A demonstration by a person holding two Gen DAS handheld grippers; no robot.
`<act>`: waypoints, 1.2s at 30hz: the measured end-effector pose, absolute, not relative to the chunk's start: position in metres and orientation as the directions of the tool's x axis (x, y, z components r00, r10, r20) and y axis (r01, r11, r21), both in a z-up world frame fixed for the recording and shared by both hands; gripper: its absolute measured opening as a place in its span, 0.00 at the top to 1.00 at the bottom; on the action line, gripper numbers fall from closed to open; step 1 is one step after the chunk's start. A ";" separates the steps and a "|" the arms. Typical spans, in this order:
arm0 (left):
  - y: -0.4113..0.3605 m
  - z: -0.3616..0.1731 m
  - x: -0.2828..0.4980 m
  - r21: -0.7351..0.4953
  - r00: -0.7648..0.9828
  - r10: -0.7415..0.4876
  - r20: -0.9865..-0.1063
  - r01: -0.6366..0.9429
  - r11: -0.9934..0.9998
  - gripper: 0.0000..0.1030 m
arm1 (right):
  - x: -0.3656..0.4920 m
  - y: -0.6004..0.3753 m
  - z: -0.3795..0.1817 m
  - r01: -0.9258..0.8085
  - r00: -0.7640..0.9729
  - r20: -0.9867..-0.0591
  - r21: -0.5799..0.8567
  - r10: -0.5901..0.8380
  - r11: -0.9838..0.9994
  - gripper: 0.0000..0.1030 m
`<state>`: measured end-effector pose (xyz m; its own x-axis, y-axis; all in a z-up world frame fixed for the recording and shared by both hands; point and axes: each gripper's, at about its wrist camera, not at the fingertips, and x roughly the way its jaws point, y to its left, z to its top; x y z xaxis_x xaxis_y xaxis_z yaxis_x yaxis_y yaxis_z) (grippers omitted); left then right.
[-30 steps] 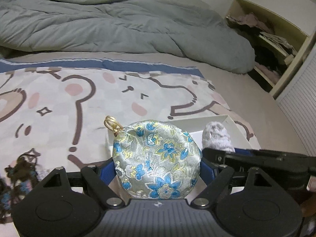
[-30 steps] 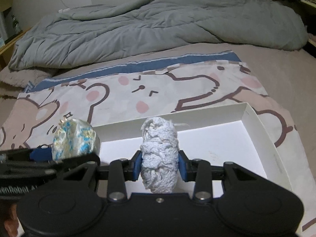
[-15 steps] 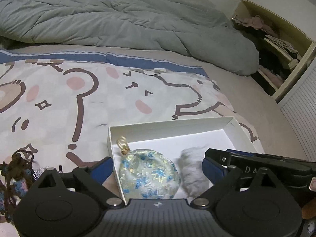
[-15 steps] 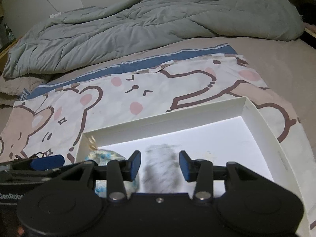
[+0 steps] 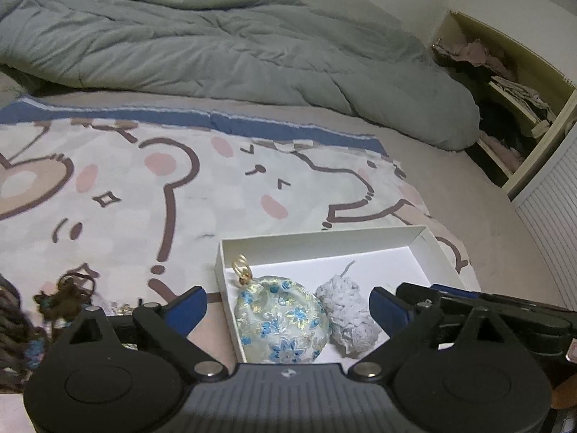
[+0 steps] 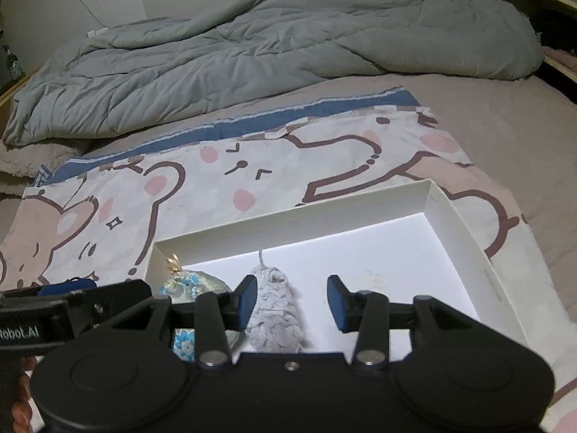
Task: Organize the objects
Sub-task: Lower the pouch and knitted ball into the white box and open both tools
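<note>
A white shallow box [image 5: 324, 243] [image 6: 465, 223] lies on a bear-print blanket. Inside it, at its left end, lie a round floral brocade pouch [image 5: 281, 321] [image 6: 191, 281] with a gold ring and a grey knitted bundle [image 5: 348, 319] [image 6: 274, 319] beside it. My left gripper [image 5: 288, 305] is open, its jaws wide on either side of the pouch and bundle, above them. My right gripper [image 6: 292, 301] is open, above the bundle, which lies near its left finger.
The bear-print blanket [image 5: 144, 187] covers the near bed. A grey duvet [image 5: 216, 43] is heaped at the back. A dark beaded tangle [image 5: 61, 296] lies left of the box. Open shelves with clothes [image 5: 505, 83] stand at the right.
Both grippers opened and let go. The pouch and the knitted bundle dropped into the box and now lie still. Both grippers have drawn back and up a little.
</note>
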<state>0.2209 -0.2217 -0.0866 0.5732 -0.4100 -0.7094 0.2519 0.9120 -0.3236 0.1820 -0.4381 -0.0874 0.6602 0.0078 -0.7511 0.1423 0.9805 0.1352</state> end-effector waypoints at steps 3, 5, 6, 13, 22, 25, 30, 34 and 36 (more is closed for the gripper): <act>-0.217 -0.077 0.214 -0.307 0.590 -0.389 -0.708 0.239 0.921 0.07 | 0.174 -0.435 -0.077 0.137 0.671 -0.741 0.126 0.001 0.983 0.57; -0.213 -0.071 0.208 -0.286 0.603 -0.374 -0.705 0.241 0.927 0.07 | 0.167 -0.433 -0.070 0.140 0.680 -0.733 0.118 -0.008 0.983 0.54; -0.211 -0.067 0.205 -0.275 0.609 -0.366 -0.704 0.242 0.930 0.07 | 0.163 -0.432 -0.066 0.144 0.684 -0.729 0.117 -0.013 0.983 0.53; -0.194 -0.048 0.185 -0.216 0.641 -0.325 -0.695 0.246 0.945 0.06 | 0.138 -0.428 -0.045 0.171 0.699 -0.713 0.087 -0.059 0.981 0.48; -0.182 -0.031 0.160 -0.181 0.642 -0.322 -0.696 0.277 0.944 0.04 | 0.108 -0.414 -0.021 0.181 0.716 -0.693 0.060 -0.090 0.982 0.35; -0.179 -0.026 0.153 -0.173 0.645 -0.317 -0.695 0.278 0.945 0.02 | 0.099 -0.409 -0.015 0.191 0.717 -0.688 0.044 -0.109 0.981 0.31; -0.171 -0.020 0.140 -0.149 0.660 -0.306 -0.686 0.284 0.947 0.00 | 0.085 -0.403 -0.009 0.197 0.724 -0.680 0.044 -0.115 0.979 0.24; -0.163 -0.017 0.133 -0.134 0.665 -0.296 -0.686 0.285 0.949 0.00 | 0.074 -0.399 -0.004 0.191 0.737 -0.666 0.042 -0.115 0.981 0.18; -0.159 -0.015 0.129 -0.132 0.670 -0.294 -0.681 0.282 0.950 0.00 | 0.070 -0.397 -0.003 0.191 0.743 -0.660 0.045 -0.115 0.981 0.16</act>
<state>0.1295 -0.1592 -0.0153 0.6704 -0.2938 -0.6814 0.2824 0.9502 -0.1318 0.0700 -0.3972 -0.0029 0.7427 -0.1146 -0.6597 0.1910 0.9806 0.0448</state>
